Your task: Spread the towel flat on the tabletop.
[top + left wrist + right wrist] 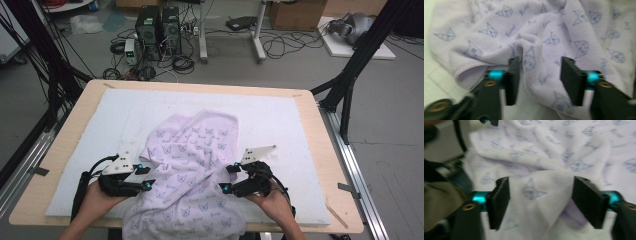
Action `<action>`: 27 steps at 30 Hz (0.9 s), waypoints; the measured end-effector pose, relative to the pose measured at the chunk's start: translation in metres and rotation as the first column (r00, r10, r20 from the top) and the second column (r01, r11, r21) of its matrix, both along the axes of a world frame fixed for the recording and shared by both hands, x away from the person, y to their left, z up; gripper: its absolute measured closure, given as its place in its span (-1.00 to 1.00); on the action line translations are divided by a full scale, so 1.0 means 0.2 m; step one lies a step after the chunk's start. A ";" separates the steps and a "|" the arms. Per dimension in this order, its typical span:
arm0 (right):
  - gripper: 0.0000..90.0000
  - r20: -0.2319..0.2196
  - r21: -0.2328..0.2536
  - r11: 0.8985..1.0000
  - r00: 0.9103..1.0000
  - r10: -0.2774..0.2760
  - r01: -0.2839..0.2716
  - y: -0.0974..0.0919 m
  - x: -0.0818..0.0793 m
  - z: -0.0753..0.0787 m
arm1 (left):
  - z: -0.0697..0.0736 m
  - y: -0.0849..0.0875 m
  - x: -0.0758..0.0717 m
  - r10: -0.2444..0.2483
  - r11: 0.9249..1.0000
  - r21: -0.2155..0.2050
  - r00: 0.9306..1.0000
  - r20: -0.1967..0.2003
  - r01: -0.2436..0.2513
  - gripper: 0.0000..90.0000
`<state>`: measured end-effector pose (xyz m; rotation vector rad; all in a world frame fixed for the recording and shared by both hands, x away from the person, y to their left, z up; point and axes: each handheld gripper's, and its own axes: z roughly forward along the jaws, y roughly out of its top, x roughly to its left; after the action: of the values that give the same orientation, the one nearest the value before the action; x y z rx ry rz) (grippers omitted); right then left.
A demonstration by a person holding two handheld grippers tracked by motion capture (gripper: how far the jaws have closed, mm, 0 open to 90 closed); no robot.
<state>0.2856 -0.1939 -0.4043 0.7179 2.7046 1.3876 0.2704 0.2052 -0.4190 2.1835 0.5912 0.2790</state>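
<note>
Cloth: we see a pale lilac towel [192, 170] of soft ribbed fabric, printed with small blue cat faces, lying rumpled in the lower middle of the high view; its near end hangs over the front edge of the desk.
Surface: we see the towel resting on a white padded mat [280, 125] that covers most of a light wooden desk [327, 165].
Left tool: we see the left tool [148, 177] at the lower left of the high view, at the towel's left edge, held in a person's hand. In the left gripper view its black jaws stand apart, with a raised fold of towel [529, 58] between them; the fold lies against the jaw at the left of that frame and clear of the other.
Right tool: we see the right tool [227, 178] at the lower right of the high view, at the towel's right edge. In the right gripper view its jaws stand wide apart, a loose bunch of towel [541, 195] between them, not pinched.
</note>
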 end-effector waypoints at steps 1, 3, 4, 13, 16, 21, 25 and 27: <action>0.09 0.022 -0.025 1.000 1.000 -0.004 0.005 0.00 0.01 -0.01 | -0.02 -0.01 0.02 -0.006 1.000 0.012 1.000 -0.012 0.006 0.58; 0.28 0.059 -0.054 0.999 0.998 -0.007 0.011 0.00 0.02 -0.02 | -0.07 -0.03 0.05 -0.006 0.999 0.051 0.999 -0.046 0.008 0.65; 0.34 0.062 -0.071 0.997 0.998 -0.022 0.026 0.01 0.03 -0.04 | -0.09 -0.04 0.06 -0.003 0.998 0.061 0.999 -0.054 0.006 0.61; 0.80 0.081 -0.181 0.983 0.997 0.001 0.013 0.06 0.05 -0.16 | -0.12 -0.05 0.04 0.009 0.999 0.033 0.998 -0.056 -0.007 0.81; 0.87 0.097 -0.177 0.984 0.995 -0.007 0.024 0.06 0.04 -0.15 | -0.10 -0.05 0.02 0.008 0.998 0.058 0.999 -0.038 -0.006 0.88; 0.91 0.122 -0.132 0.991 0.992 -0.018 0.034 0.02 0.01 -0.11 | -0.04 0.04 -0.02 0.039 0.999 0.020 0.999 0.000 -0.039 0.89; 0.94 0.131 -0.105 0.994 0.991 -0.019 0.033 -0.03 -0.03 -0.07 | 0.03 0.15 -0.07 0.086 0.996 -0.023 0.996 0.035 -0.086 0.89; 0.94 0.125 -0.094 0.995 0.992 -0.014 0.026 -0.06 -0.06 -0.05 | 0.04 0.20 -0.09 0.102 0.994 -0.032 0.994 0.034 -0.101 0.89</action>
<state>0.2740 -0.2055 -0.4144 0.6281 2.6391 1.2437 0.2516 0.2456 -0.4104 2.1182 0.6832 0.3595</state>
